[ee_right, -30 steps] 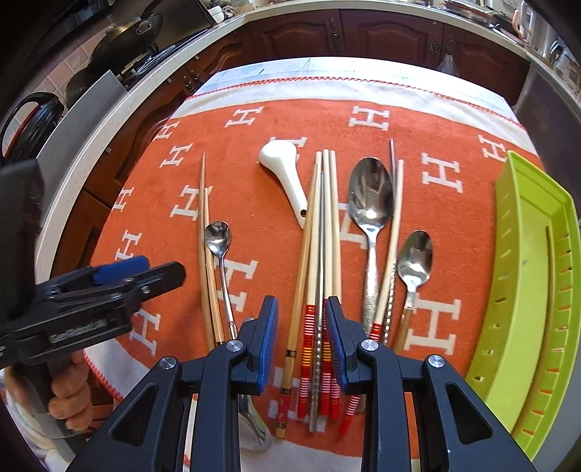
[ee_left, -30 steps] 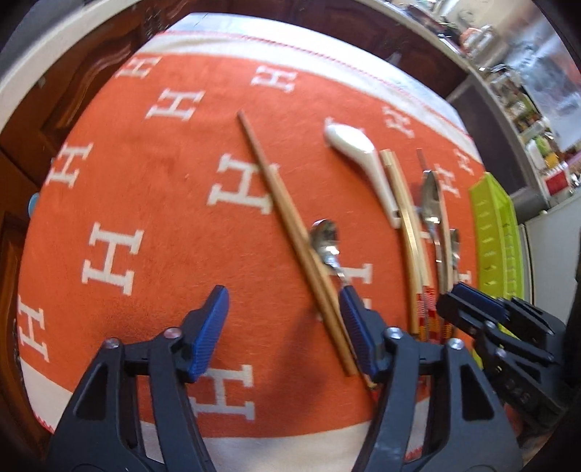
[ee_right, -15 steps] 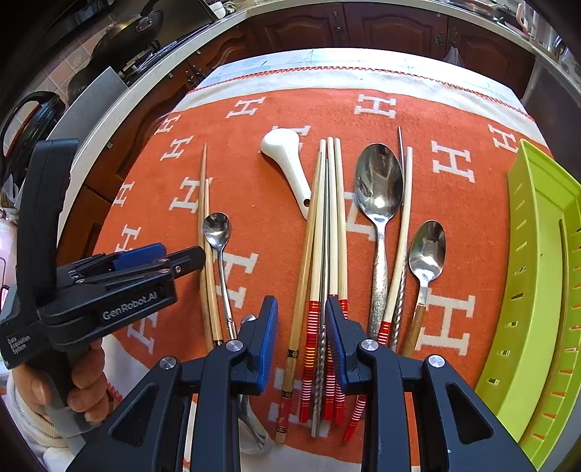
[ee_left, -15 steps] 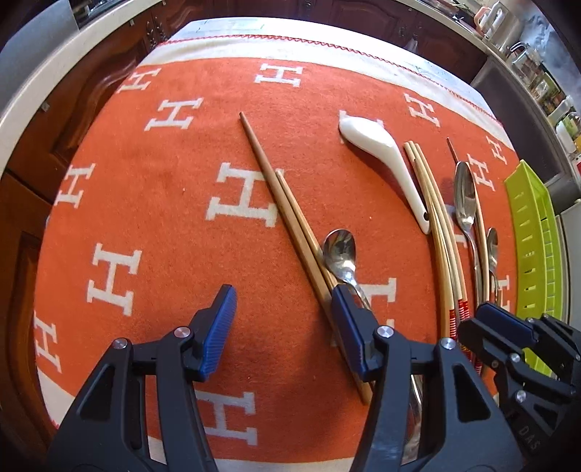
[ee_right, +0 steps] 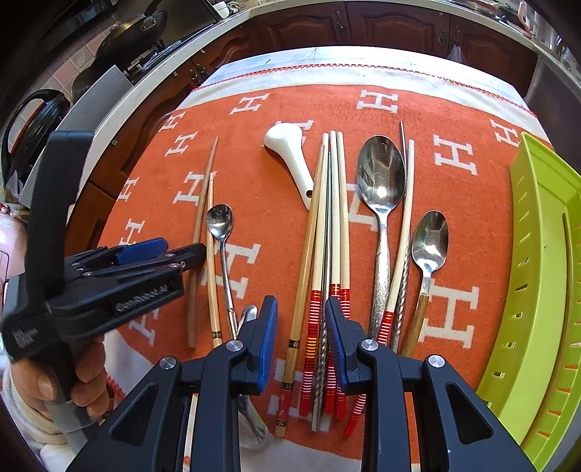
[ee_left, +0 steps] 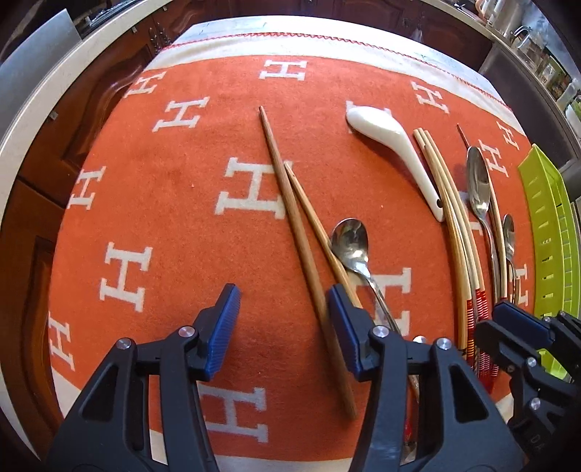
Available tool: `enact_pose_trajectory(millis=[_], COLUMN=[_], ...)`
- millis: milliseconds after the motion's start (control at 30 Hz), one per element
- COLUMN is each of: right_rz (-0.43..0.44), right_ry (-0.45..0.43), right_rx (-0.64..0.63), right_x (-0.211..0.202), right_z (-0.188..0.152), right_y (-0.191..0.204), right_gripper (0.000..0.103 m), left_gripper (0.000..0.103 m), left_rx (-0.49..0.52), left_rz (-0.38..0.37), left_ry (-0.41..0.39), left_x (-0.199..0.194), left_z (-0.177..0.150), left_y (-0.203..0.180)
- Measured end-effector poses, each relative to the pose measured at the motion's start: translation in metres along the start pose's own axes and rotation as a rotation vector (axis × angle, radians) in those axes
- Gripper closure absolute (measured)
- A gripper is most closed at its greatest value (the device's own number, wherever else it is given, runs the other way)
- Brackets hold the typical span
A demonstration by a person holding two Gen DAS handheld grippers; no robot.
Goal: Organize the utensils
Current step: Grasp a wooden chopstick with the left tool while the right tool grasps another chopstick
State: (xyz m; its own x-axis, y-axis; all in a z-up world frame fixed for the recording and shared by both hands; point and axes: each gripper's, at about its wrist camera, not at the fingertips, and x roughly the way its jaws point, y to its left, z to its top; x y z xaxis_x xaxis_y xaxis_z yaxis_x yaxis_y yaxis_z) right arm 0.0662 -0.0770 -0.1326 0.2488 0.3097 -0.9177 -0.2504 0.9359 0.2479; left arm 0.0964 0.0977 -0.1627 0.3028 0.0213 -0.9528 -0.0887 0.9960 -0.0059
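Observation:
Utensils lie on an orange cloth (ee_left: 174, 203). Two brown chopsticks (ee_left: 290, 210) and a small steel spoon (ee_left: 350, 239) lie ahead of my left gripper (ee_left: 283, 326), which is open and empty above them. A white ceramic spoon (ee_right: 290, 156), a bundle of pale chopsticks with red bands (ee_right: 326, 232), a large steel spoon (ee_right: 380, 181) and a small spoon (ee_right: 430, 239) lie ahead of my right gripper (ee_right: 301, 341). It is open, with its fingers over the red-banded chopstick ends, holding nothing. The left gripper also shows in the right wrist view (ee_right: 156, 254).
A lime green slotted tray (ee_right: 544, 254) stands at the right edge of the cloth. Dark wooden cabinets (ee_right: 381, 29) run behind the table. A stove with pans (ee_right: 138, 36) is at the back left.
The left gripper has swung so the brown chopsticks and small spoon sit more centrally ahead of it. The right gripper has hardly moved. Both stay open.

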Motion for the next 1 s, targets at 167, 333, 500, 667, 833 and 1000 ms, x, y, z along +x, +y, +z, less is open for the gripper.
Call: enact_pose_trajectory(millis=[167, 333, 500, 667, 833, 1000], right_rz=[-0.004, 0.018, 0.066, 0.096, 0.049, -0.008], right_ry=[0.003, -0.013, -0.028, -0.018, 0.021, 0.053], right_rx=[0.004, -0.036, -0.091, -0.19, -0.269, -0.309], right_x=[-0.001, -0.006, -0.007, 0.003, 0.026, 0.042], right_z=[-0.003, -0.003, 0.0, -0.001, -0.011, -0.018], right_y=[0.001, 0.012, 0.033, 0.068, 0.097, 0.104], right_gripper=[0.076, 0.076, 0.076, 0.076, 0.077, 0.081], left_gripper=[0.067, 0.098, 0.099, 0.099, 0.099, 0.099], left_rx=[-0.016, -0.068, -0.102, -0.11, -0.136, -0.144], left_rz=[-0.004, -0.04, -0.084, -0.088, -0.105, -0.132], left_ry=[-0.015, -0.033, -0.043, -0.043, -0.038, -0.043], left_x=[-0.002, -0.004, -0.01, -0.014, -0.017, -0.018], left_z=[-0.002, -0.006, -0.019, -0.033, -0.041, -0.045], left_y=[0.005, 0.029, 0.046, 0.054, 0.065, 0.073])
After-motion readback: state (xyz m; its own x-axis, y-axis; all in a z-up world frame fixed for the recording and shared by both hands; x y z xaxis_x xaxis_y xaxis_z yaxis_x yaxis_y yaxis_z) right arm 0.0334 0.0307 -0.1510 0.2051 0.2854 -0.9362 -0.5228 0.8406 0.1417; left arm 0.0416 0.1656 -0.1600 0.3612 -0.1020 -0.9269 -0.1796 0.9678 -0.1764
